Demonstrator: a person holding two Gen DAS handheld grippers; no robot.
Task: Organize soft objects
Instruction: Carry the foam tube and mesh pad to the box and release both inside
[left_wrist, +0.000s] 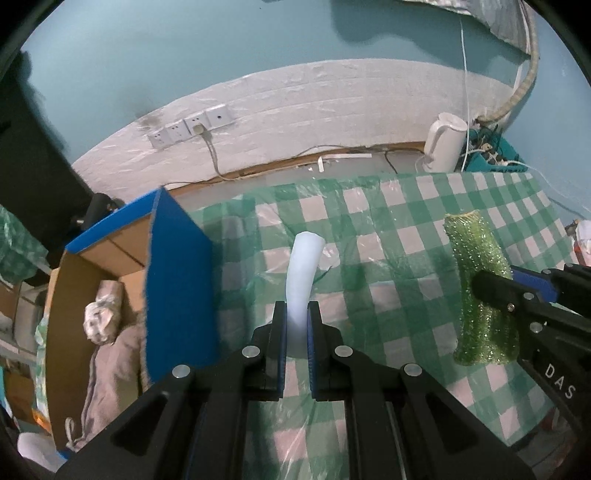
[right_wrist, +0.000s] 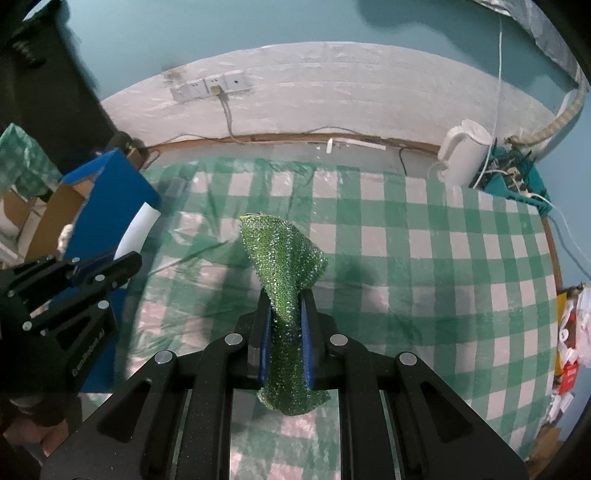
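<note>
My left gripper (left_wrist: 296, 308) is shut on a thin white foam sheet (left_wrist: 304, 266), which curves up and away above the checked tablecloth (left_wrist: 388, 229). My right gripper (right_wrist: 286, 299) is shut on a sparkly green scrubbing cloth (right_wrist: 282, 251), which folds over its jaws and hangs below them. In the left wrist view the green cloth (left_wrist: 480, 295) and right gripper (left_wrist: 491, 288) show at the right. In the right wrist view the left gripper (right_wrist: 125, 264) with the white sheet (right_wrist: 138, 230) shows at the left, close to the box.
A blue cardboard box (left_wrist: 177, 280) stands open at the table's left, with grey and white cloths (left_wrist: 107, 332) inside. A white kettle (right_wrist: 465, 155), a teal basket of cables (right_wrist: 517, 177) and a wall socket strip (right_wrist: 214, 86) sit at the back.
</note>
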